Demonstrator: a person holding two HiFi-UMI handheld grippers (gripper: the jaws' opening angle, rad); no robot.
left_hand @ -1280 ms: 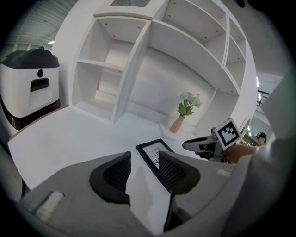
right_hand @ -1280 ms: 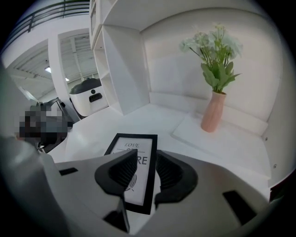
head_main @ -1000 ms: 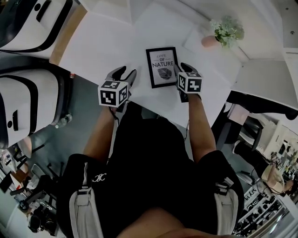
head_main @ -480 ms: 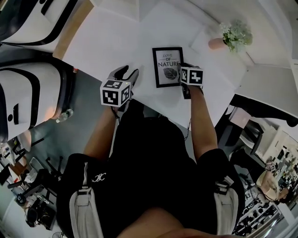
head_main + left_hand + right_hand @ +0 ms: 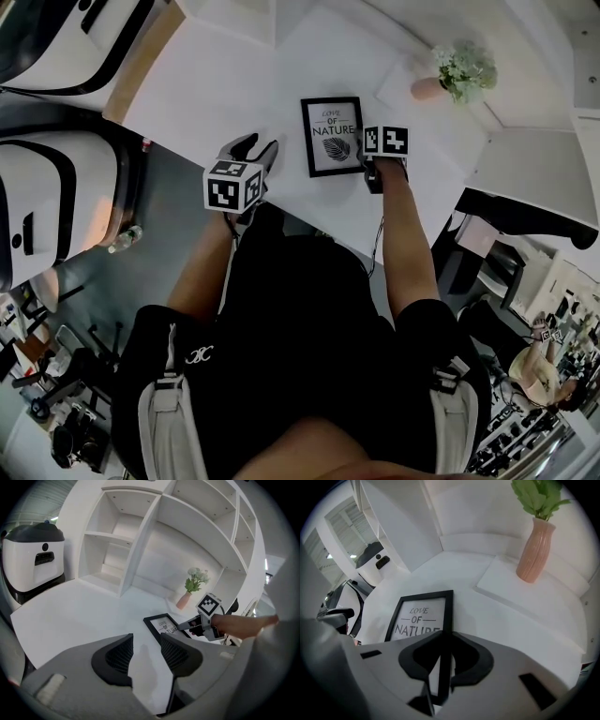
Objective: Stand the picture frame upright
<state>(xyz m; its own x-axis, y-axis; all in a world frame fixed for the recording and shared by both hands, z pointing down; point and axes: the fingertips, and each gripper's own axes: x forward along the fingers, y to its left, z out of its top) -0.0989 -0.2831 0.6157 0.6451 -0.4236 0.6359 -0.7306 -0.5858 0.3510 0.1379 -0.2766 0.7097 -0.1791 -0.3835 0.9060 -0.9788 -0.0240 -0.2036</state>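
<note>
Black picture frame (image 5: 332, 137) lying flat, right gripper (image 5: 443, 654) fingers just closing, clamping its three-o'clock edge, left gripper (image 5: 146, 640) fingers gaping empty.

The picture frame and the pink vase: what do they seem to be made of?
The picture frame has a thin black border with a dull, even surface, probably painted wood or plastic; the look leaves it open. A white printed sheet sits inside. The pink vase is matte with vertical ribs, likely ceramic.
</note>
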